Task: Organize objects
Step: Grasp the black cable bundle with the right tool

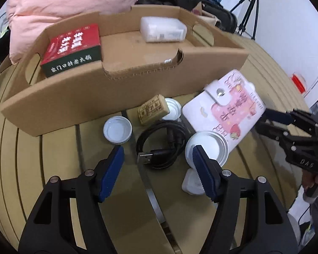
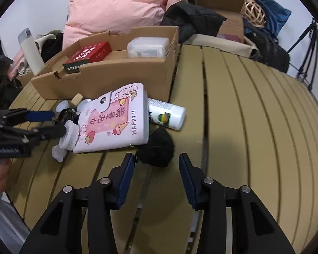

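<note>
A cable [image 1: 161,146] lies before the cardboard tray [image 1: 125,89] (a box [image 1: 72,48] sits inside), wallet [image 1: 224,110] to its right.

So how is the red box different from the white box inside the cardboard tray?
The red box is red on top with a dark green side and printed characters; the white box is pale, cloudy plastic with a small label. The red box sits at the tray's left end, the white box toward the far right. The red box looks bigger from the left claw's camera, though it is also nearer. Both are rectangular and already in the tray.
</note>
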`<state>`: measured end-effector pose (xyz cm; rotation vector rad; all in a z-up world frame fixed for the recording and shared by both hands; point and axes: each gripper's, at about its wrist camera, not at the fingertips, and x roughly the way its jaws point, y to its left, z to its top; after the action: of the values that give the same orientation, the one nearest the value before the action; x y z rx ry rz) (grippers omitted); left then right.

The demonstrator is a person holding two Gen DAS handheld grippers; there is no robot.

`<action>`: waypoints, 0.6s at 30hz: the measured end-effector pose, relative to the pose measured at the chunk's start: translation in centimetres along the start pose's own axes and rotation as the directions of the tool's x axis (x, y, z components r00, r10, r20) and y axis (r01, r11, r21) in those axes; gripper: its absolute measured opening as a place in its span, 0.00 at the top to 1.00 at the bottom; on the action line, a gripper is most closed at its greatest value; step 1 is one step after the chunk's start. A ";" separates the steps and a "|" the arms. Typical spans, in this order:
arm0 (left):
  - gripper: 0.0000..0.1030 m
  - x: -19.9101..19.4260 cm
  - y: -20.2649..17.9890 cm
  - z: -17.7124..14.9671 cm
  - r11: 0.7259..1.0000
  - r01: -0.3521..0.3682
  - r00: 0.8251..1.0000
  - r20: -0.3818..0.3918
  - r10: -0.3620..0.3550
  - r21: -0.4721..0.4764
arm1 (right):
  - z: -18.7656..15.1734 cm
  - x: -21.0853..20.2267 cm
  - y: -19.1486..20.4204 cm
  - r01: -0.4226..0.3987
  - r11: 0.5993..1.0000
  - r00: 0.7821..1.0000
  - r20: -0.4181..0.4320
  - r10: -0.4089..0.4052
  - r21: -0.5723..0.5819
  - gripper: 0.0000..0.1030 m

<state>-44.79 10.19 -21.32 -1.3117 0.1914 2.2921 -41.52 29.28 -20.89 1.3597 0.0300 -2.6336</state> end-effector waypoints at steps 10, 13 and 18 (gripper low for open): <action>0.70 -2.1 -0.1 -0.9 0.999 0.040 0.998 0.059 -0.038 -0.026 | -0.5 -0.2 -0.3 0.001 1.000 1.000 -0.004 -0.001 0.021 0.67; 0.78 -3.8 -0.2 -0.8 0.998 0.033 0.996 0.089 -0.028 -0.052 | -1.3 -1.5 -0.3 -0.003 1.000 1.000 0.007 0.002 0.029 0.67; 0.99 -6.2 -0.2 -0.9 0.994 0.016 0.993 0.115 -0.004 -0.107 | -2.8 -4.9 -0.3 -0.021 0.999 0.999 0.037 0.020 0.044 0.67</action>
<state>-41.43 7.90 -16.54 -1.2250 0.0231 2.3897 -36.55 30.58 -18.54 1.3183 -0.0479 -2.6566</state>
